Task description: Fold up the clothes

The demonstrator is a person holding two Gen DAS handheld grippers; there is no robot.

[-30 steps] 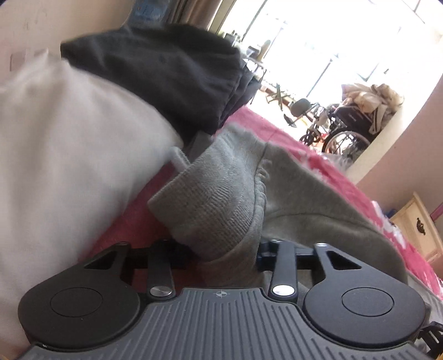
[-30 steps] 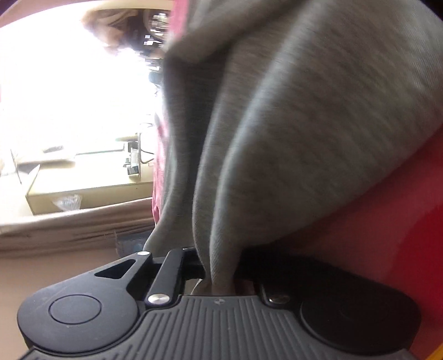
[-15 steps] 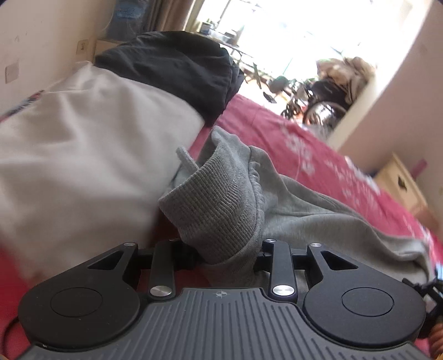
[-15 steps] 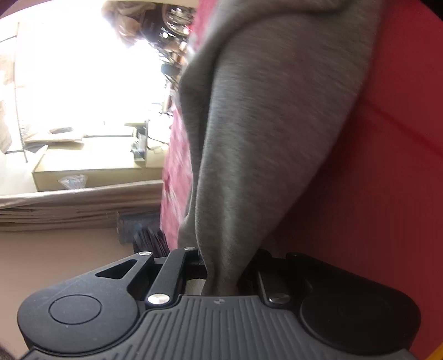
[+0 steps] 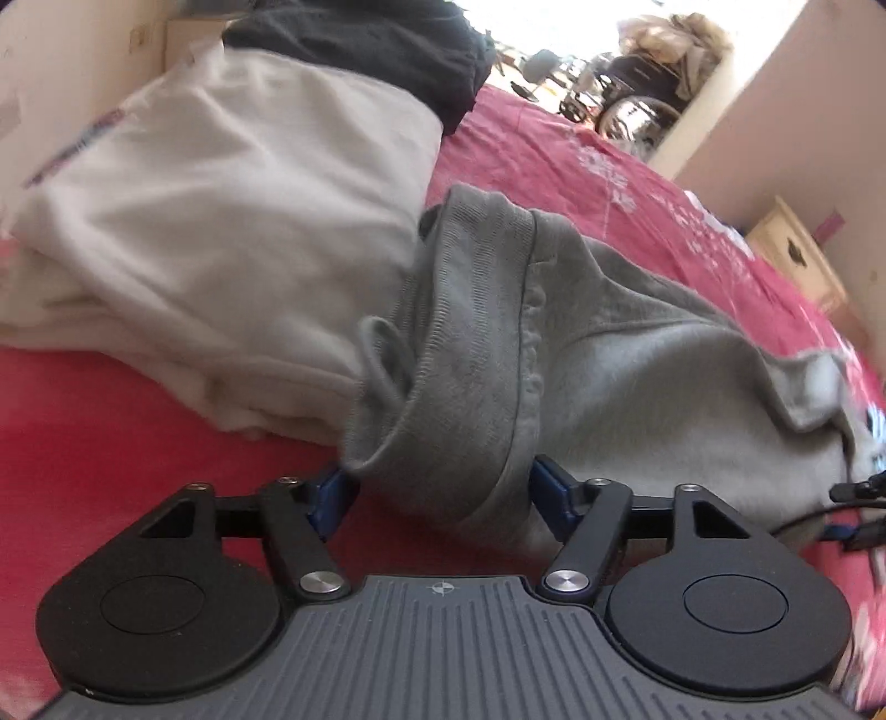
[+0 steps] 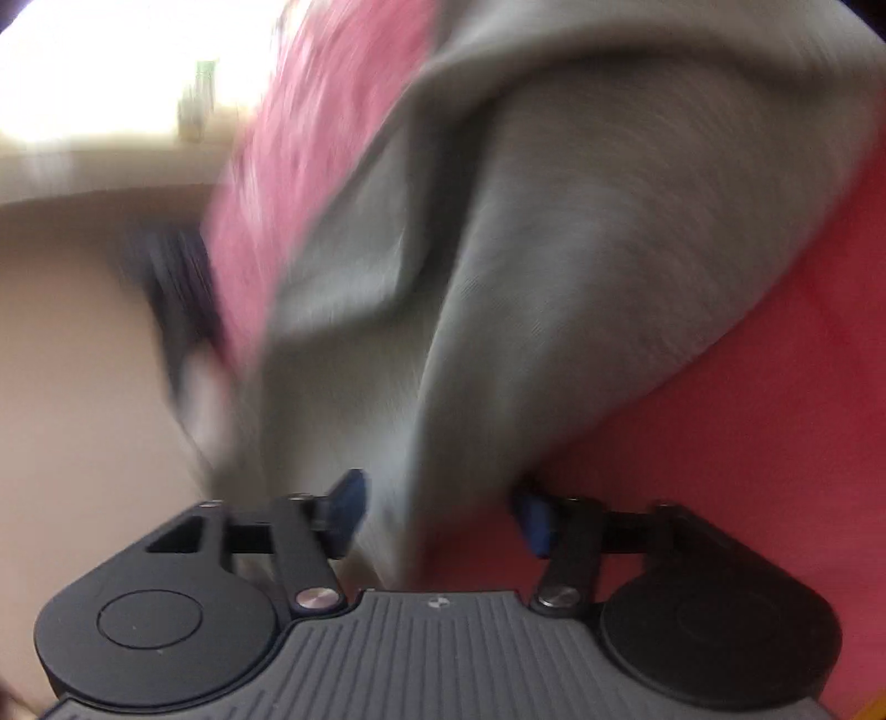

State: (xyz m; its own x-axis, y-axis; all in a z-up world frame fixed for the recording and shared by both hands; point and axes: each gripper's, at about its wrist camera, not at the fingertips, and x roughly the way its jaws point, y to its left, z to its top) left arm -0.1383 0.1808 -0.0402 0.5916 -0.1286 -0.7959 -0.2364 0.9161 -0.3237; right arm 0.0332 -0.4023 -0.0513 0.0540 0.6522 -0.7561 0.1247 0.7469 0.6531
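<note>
A grey sweat garment (image 5: 609,343) lies stretched across the red bedspread (image 5: 138,432). Its ribbed hem (image 5: 459,332) bunches up between the blue pads (image 5: 332,490) of my left gripper (image 5: 440,487), which stands open around it with the cloth resting loosely between the jaws. In the blurred right wrist view, the other end of the grey garment (image 6: 581,221) hangs down between the spread jaws of my right gripper (image 6: 437,504), which is also open. The bedspread (image 6: 747,415) shows red to its right.
A folded white garment (image 5: 249,194) lies directly left of the grey hem, touching it, with a black garment (image 5: 376,39) behind it. Beyond the bed are a wheelchair (image 5: 637,83) and a wooden cabinet (image 5: 792,255). The bed's edge drops off at left (image 6: 238,232).
Both grippers were shut on the grey garment and have now opened. The garment has come down onto the bed, and the left view has sunk lower beside the white pile.
</note>
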